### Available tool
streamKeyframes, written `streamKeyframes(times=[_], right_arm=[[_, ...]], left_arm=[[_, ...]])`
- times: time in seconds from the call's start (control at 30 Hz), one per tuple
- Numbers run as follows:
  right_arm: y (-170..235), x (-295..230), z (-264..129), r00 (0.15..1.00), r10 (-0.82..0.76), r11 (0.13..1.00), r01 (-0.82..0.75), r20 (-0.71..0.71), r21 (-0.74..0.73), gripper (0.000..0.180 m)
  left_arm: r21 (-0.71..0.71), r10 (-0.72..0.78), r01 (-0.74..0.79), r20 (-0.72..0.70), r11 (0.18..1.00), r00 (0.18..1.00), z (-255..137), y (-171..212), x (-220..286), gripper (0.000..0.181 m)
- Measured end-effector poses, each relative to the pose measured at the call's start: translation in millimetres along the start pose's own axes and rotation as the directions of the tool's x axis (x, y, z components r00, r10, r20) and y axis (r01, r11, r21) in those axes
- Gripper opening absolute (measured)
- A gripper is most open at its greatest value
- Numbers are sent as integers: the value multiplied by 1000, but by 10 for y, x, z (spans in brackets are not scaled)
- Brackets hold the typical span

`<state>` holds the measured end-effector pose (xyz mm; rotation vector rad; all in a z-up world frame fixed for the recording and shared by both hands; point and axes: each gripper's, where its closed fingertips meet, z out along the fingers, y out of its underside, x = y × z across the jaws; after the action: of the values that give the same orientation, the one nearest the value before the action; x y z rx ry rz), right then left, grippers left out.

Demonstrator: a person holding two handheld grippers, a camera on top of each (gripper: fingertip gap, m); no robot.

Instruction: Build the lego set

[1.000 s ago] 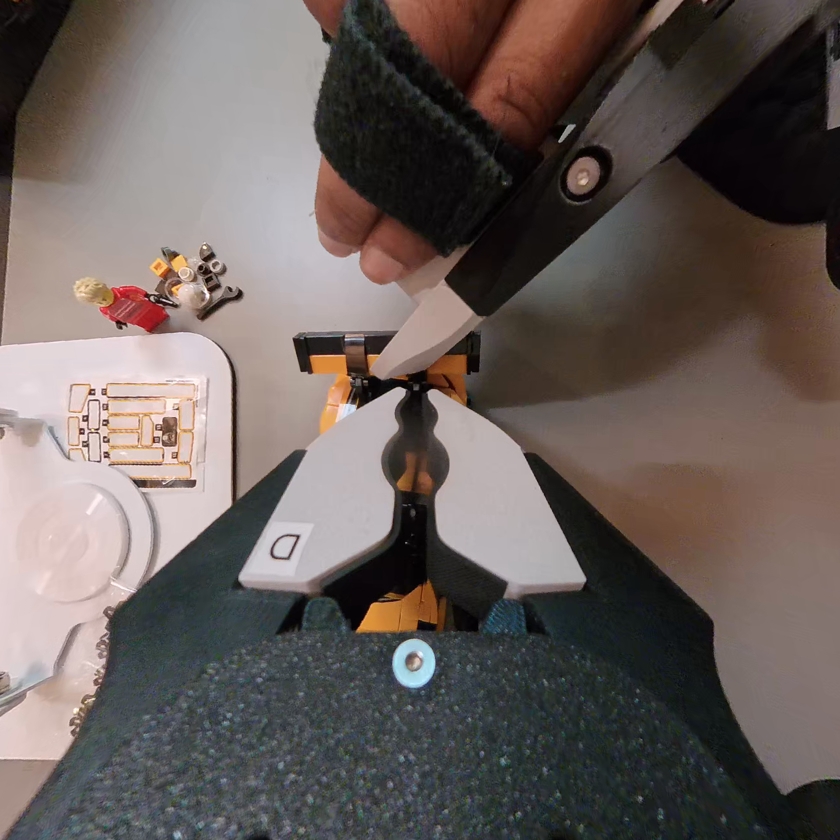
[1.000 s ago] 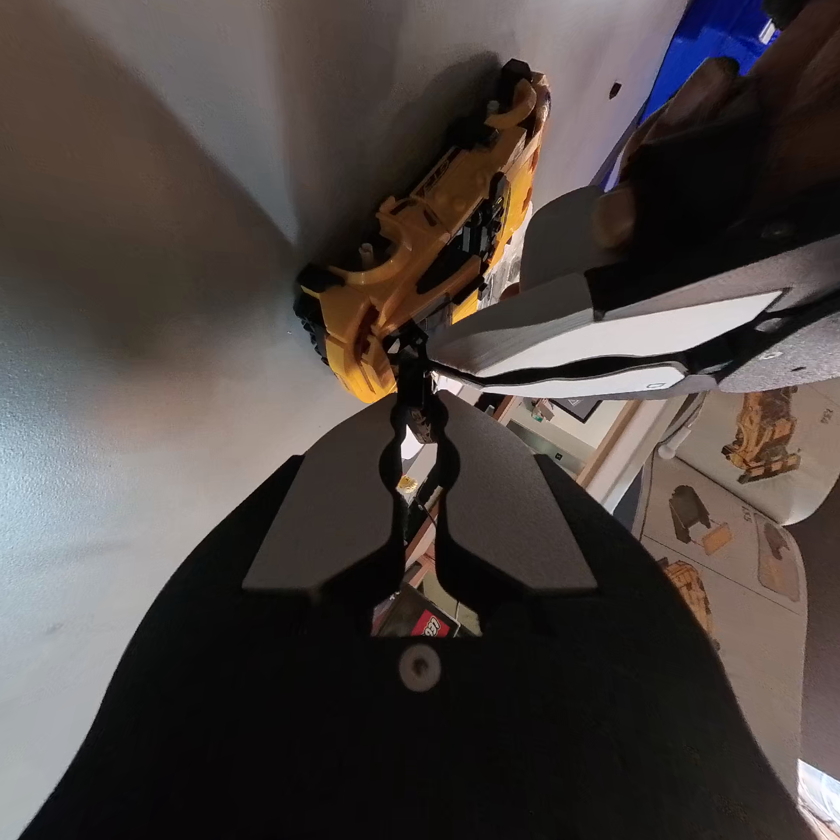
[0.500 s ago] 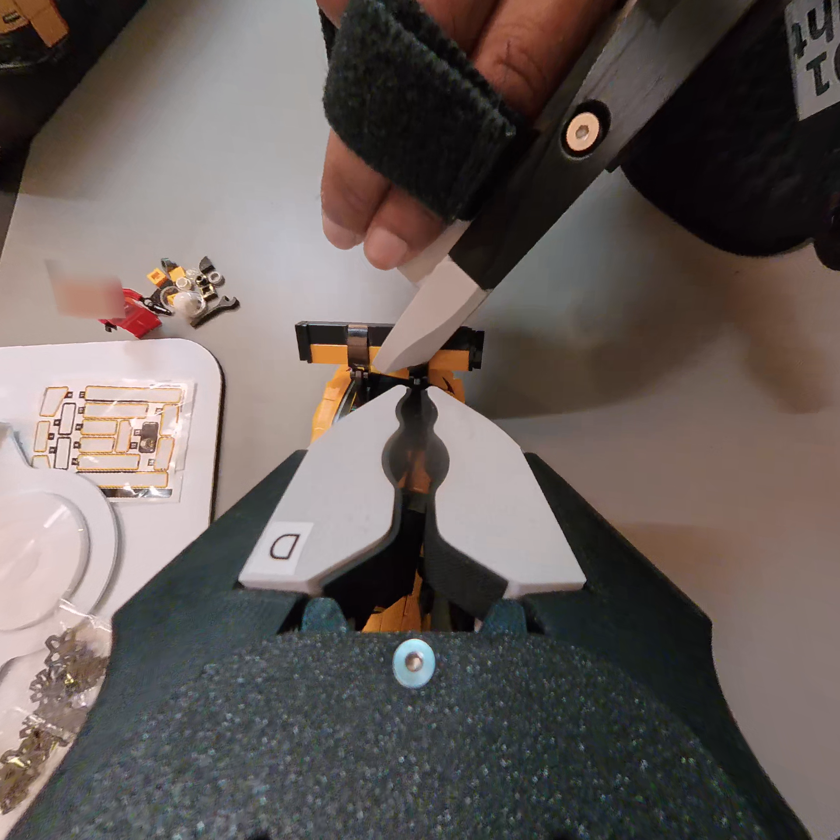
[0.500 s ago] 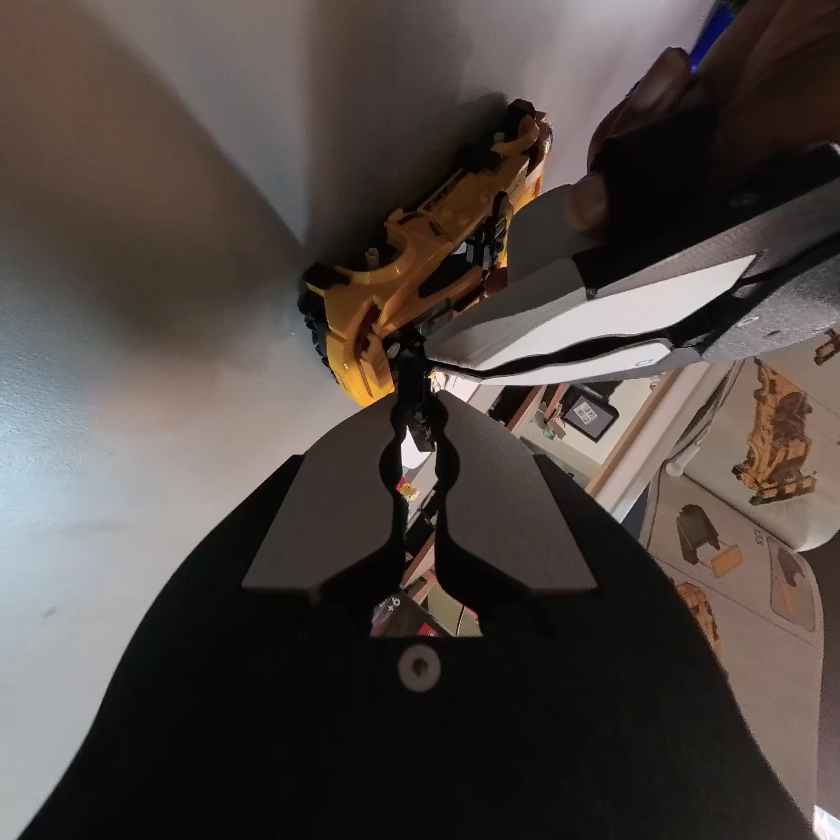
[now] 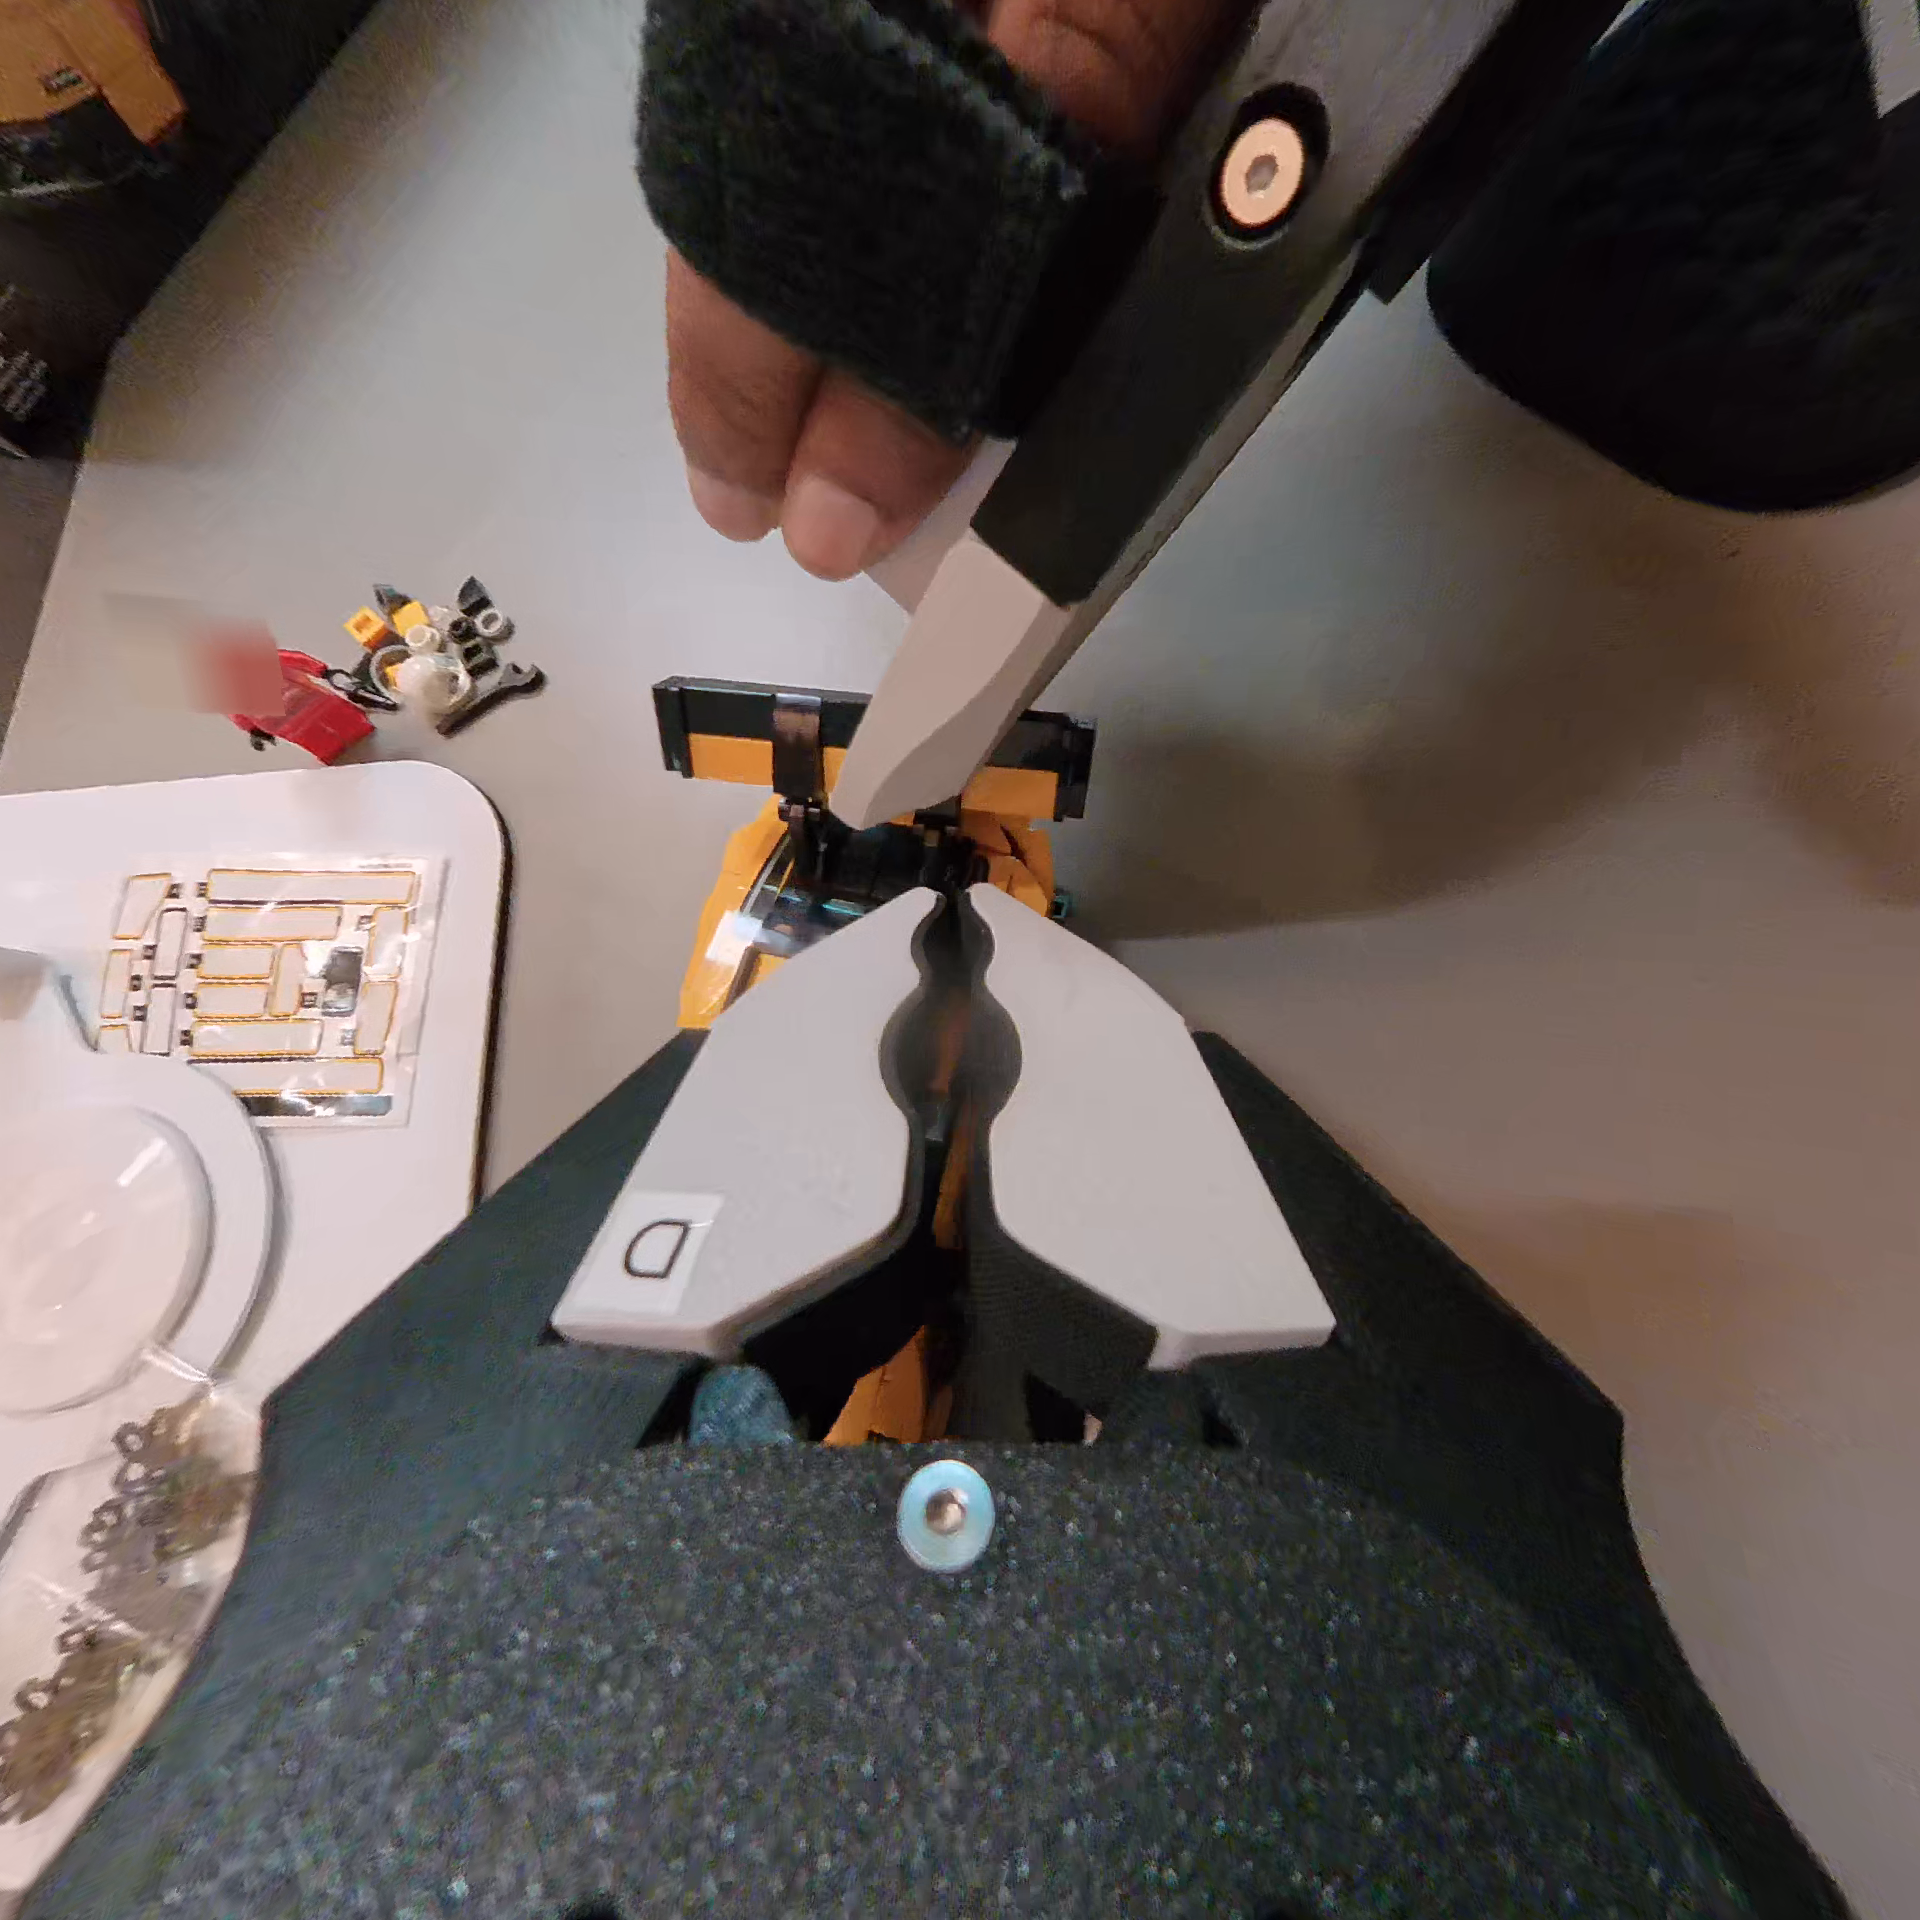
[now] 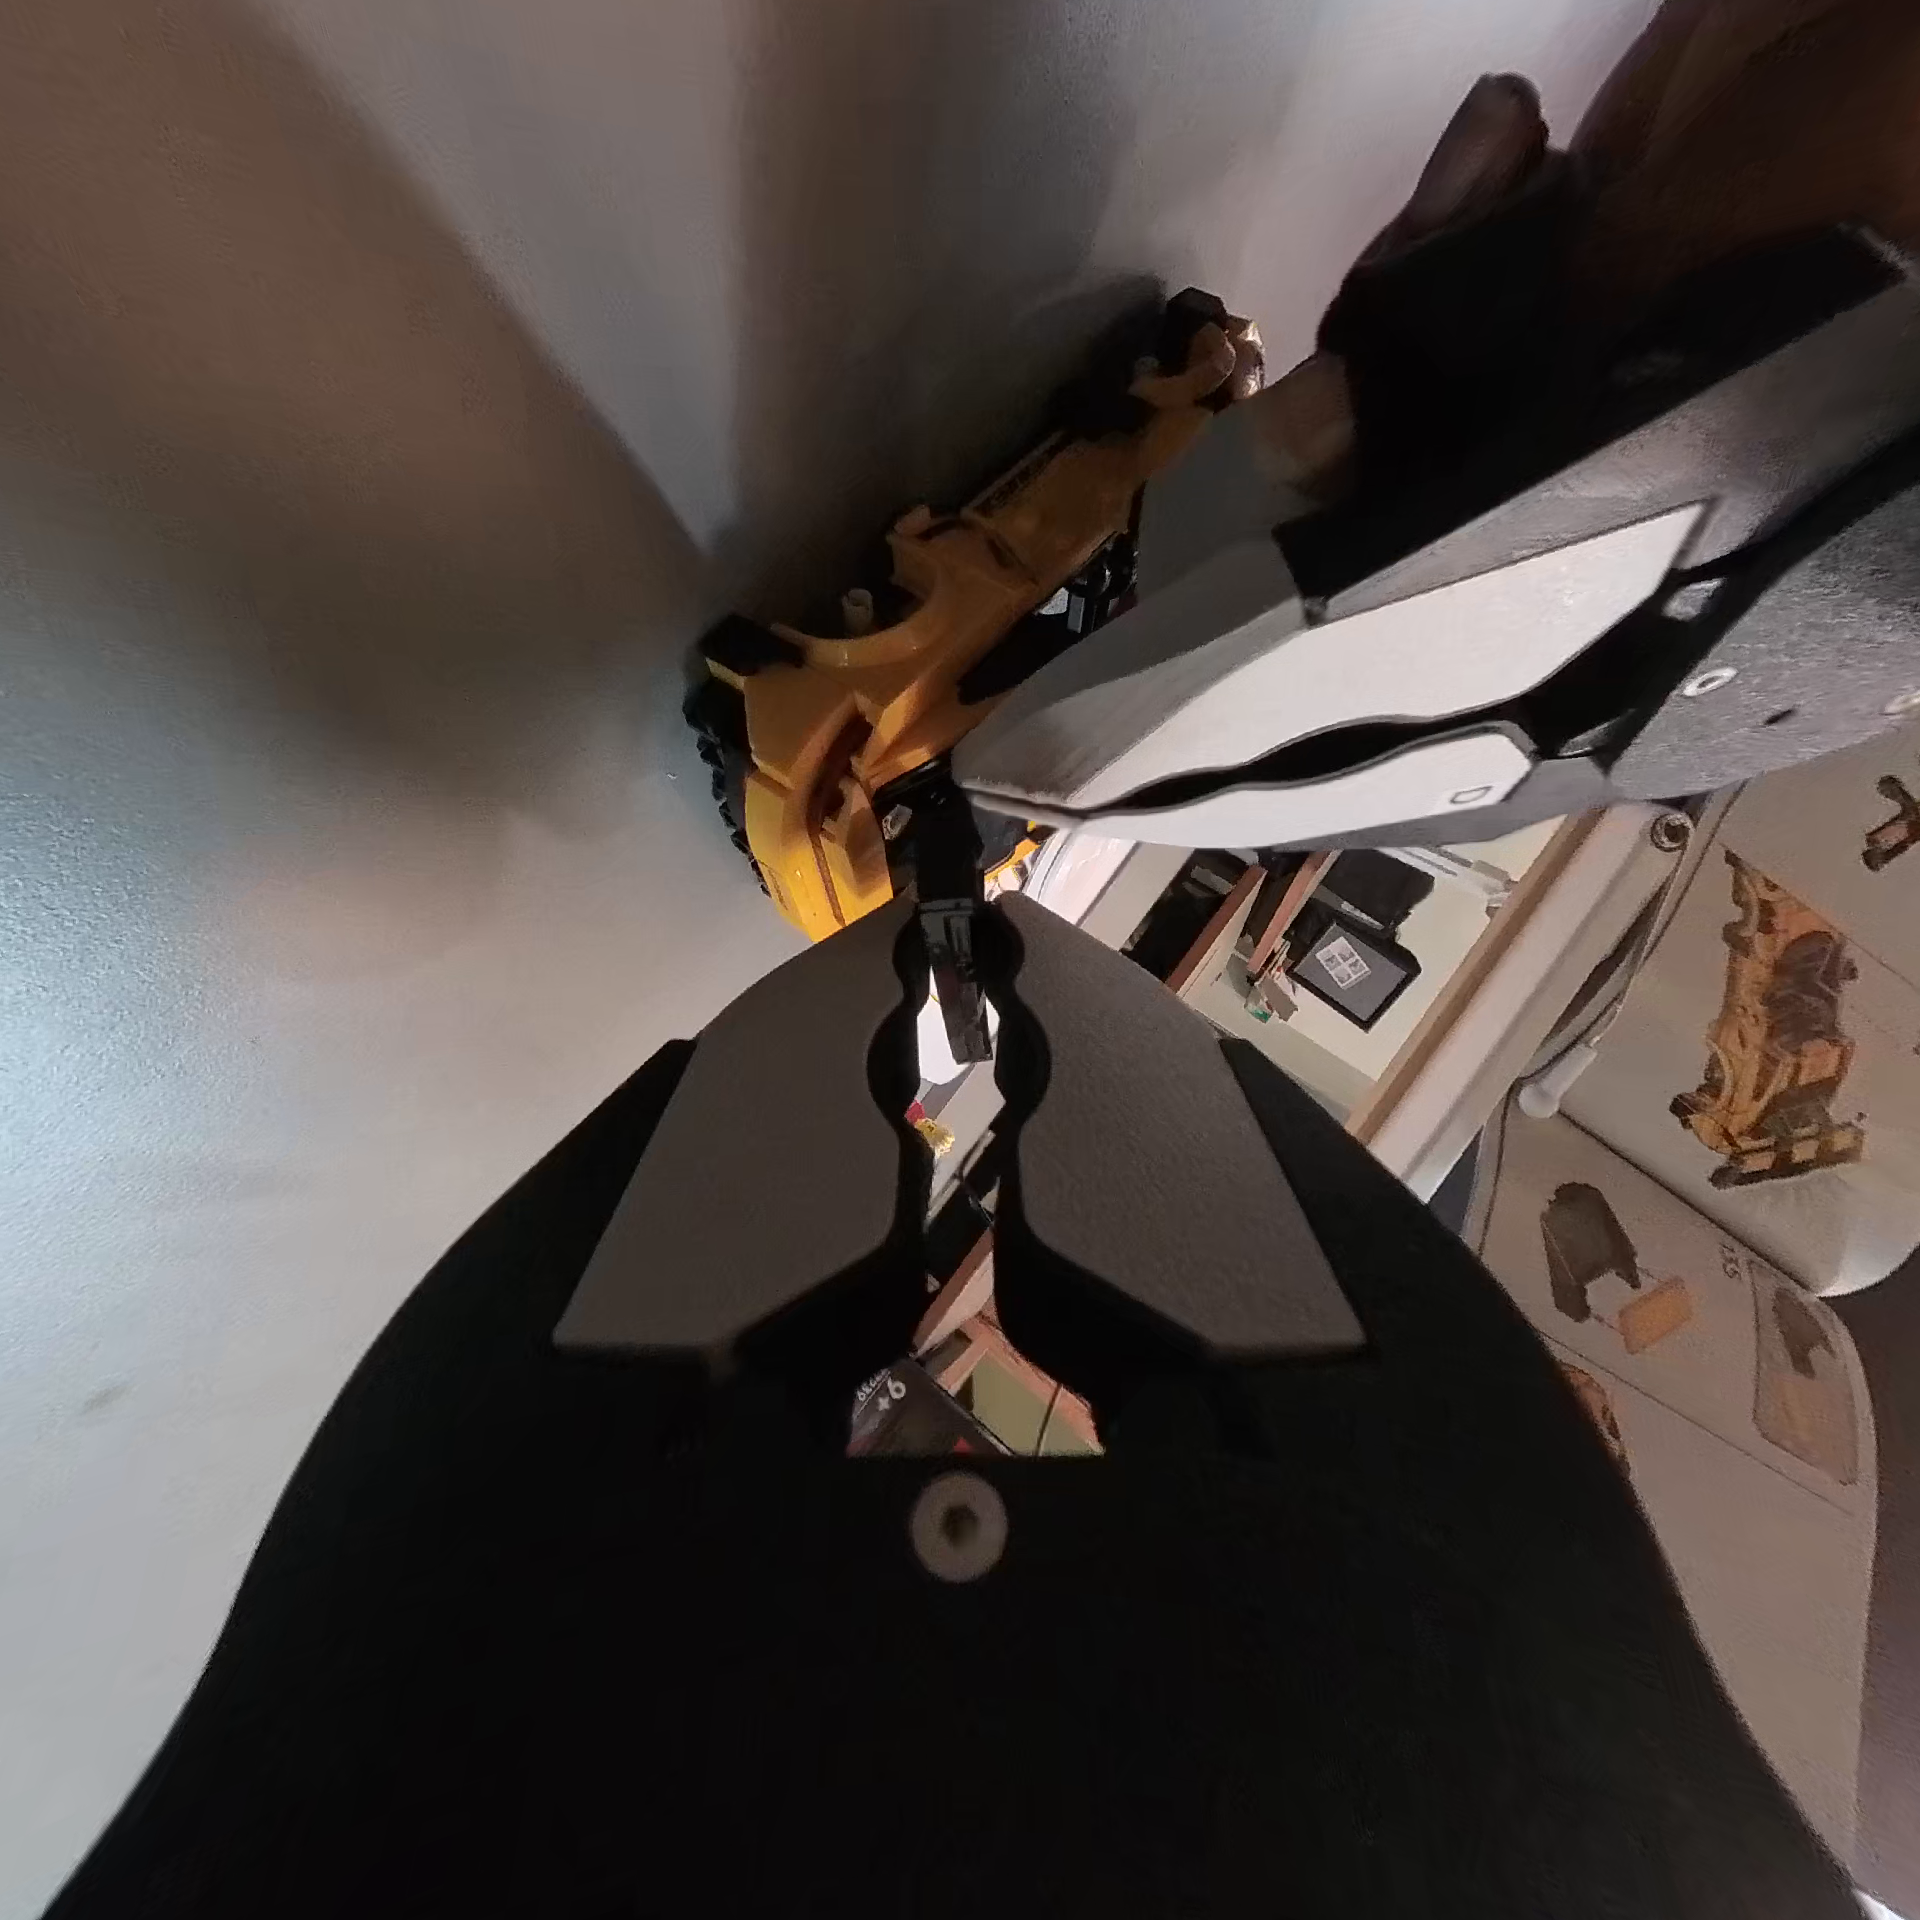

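A yellow and black lego car (image 5: 743,935) stands on the grey table, its black rear wing (image 5: 727,717) facing away from me. My left gripper (image 5: 951,902) is over the car, jaws shut on its black middle part; the car body is mostly hidden under the fingers. My right gripper (image 5: 883,805) comes in from the upper right, tip down at the car's rear. In the right wrist view the right gripper (image 6: 951,906) is shut on a small black lego piece (image 6: 954,971) that touches the car (image 6: 821,758). The left gripper (image 6: 982,795) enters there from the right.
A white tray (image 5: 457,831) at the left holds a sticker sheet (image 5: 270,977), a clear dome (image 5: 83,1247) and a bag of small parts (image 5: 94,1558). A pile of loose pieces (image 5: 447,655) and a red minifigure (image 5: 307,712) lie behind it. An instruction booklet (image 6: 1766,1039) is at the right. Left and right tips are no more than a few centimetres apart.
Both grippers stay shut on the car and the black piece. The right gripper and hand have tilted and come nearer the left camera; the car sits slightly higher in the right view.
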<state>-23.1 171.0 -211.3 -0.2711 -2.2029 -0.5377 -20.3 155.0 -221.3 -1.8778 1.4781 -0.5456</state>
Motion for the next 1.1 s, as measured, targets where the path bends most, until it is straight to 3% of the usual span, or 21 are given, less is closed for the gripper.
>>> streamKeyframes(times=[0.3,0.5,0.73,0.9,1.1], right_arm=[[0,3,-5,1000,-10,1000,11,-12,6,9],[-3,2,-8,1000,-11,1000,11,-27,11,9],[42,2,3,998,64,998,-64,-24,7,19],[74,11,-45,995,89,996,-87,-48,25,18],[21,24,-69,993,61,997,-56,-98,48,15]], left_arm=[[36,-3,2,21,999,1000,-74,-100,-2,14],[3,22,-22,46,1000,999,16,-107,-34,7],[22,-38,37,33,999,999,11,-105,-26,6],[71,-100,102,-19,992,995,-98,-157,-22,16],[-33,-24,26,65,999,998,-107,-77,-273,10]])
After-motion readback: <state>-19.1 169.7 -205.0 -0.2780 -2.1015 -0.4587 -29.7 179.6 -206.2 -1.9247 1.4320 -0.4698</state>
